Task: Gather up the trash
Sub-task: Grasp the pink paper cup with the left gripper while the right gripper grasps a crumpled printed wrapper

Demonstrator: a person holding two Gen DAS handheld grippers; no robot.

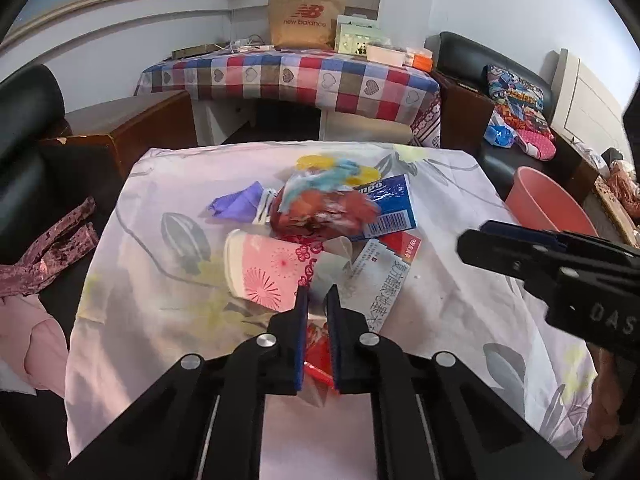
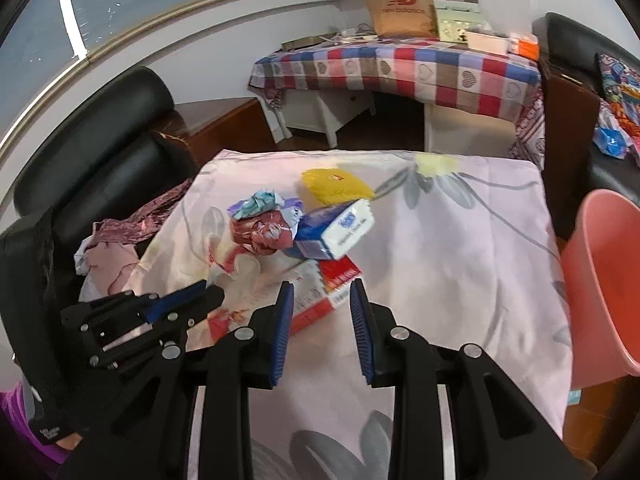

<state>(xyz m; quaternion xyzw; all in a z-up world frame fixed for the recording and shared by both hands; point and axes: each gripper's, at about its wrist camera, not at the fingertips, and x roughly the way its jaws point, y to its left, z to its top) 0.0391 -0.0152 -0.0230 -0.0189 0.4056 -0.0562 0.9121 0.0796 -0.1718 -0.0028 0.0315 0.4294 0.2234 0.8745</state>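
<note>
Left wrist view first: a floral pink cloth covers the near table, and the trash sits heaped on it, with a pink paper cup lying on its side, a crumpled red wrapper ball behind it, a blue carton to the right, a purple scrap to the left and a red-and-white medicine box at the near edge of the heap. Far off stands a checked-cloth table carrying a brown paper bag; black armchairs flank the room, and a pink bucket waits to the right of the near table. The left gripper has its blue pads drawn narrow, a red wrapper lying between them low down, though whether it's truly pinched I can't say. Its tips sit just at the cup's near rim. The right gripper pokes in from the right, seen edge-on, above the cloth. Over to the right wrist view: here the right gripper shows its jaws spread wide with nothing in them, the medicine box lying just beyond the tips, partly behind the left pad. This view also reveals the carton's white face, a yellow mesh beyond it, and the bucket's open mouth close at right. The left gripper sits low left, over the cup end of the heap.
</note>
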